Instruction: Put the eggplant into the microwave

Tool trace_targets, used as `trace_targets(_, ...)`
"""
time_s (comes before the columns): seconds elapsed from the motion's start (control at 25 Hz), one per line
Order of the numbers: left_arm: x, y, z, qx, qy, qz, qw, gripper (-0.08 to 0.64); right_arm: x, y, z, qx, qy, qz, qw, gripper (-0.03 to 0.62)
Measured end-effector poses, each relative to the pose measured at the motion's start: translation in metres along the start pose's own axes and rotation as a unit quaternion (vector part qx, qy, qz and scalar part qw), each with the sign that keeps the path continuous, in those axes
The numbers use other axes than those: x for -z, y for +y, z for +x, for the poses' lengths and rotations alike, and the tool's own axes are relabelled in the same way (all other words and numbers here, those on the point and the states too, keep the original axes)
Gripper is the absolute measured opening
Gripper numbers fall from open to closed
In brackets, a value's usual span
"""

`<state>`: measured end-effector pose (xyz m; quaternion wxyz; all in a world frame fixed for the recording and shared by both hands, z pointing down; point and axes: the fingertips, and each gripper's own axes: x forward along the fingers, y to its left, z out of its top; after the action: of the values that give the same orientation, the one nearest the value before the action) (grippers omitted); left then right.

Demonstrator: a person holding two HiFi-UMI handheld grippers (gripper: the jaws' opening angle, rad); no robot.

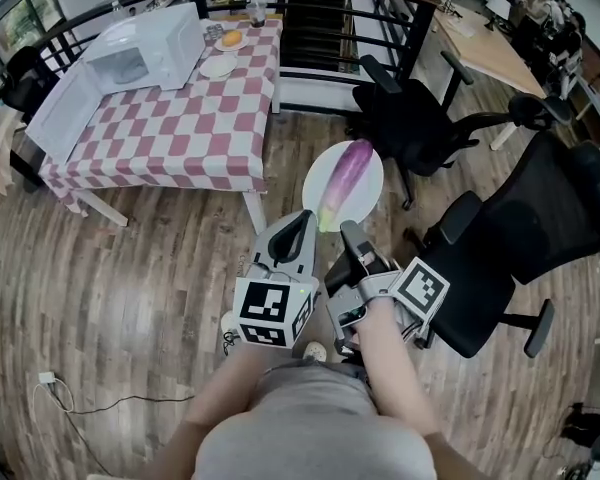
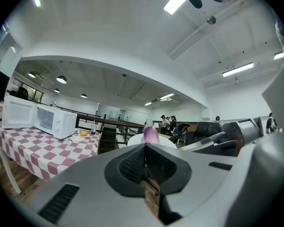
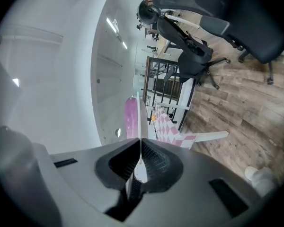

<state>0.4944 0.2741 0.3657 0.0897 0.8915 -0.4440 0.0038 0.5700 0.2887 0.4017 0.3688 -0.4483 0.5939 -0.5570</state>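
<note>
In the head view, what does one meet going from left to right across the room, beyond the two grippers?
Microwave → orange → eggplant on the white plate → large black office chair.

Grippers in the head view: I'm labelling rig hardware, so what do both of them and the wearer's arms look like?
The left gripper and right gripper have grey shells and black ribbed fingers. Each carries a white cube with black square markers. The person wears a grey top, forearms unsleeved.

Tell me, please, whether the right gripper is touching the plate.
Touching: the right gripper view shows the right gripper with its jaws closed on the thin rim of the plate.
</note>
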Motion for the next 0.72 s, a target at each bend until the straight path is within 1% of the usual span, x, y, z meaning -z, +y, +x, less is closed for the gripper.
trace_targets(0.16,-0.004,0.021,-0.004,0.0,0.002,0.0,1.0,0.005,0.011,0.001,0.016,0.004,-0.004,0.008,1.0,0.034)
trace_targets(0.6,-0.022,0.086,-0.013,0.003,0.002,0.007,1.0,0.005,0.053,0.011,0.067,0.0,-0.004,0.021,1.0,0.034)
trace_targets(0.72,-0.026,0.105,-0.016,0.0,-0.001,0.005,1.0,0.005,0.062,0.013,0.082,0.005,-0.002,0.018,1.0,0.034)
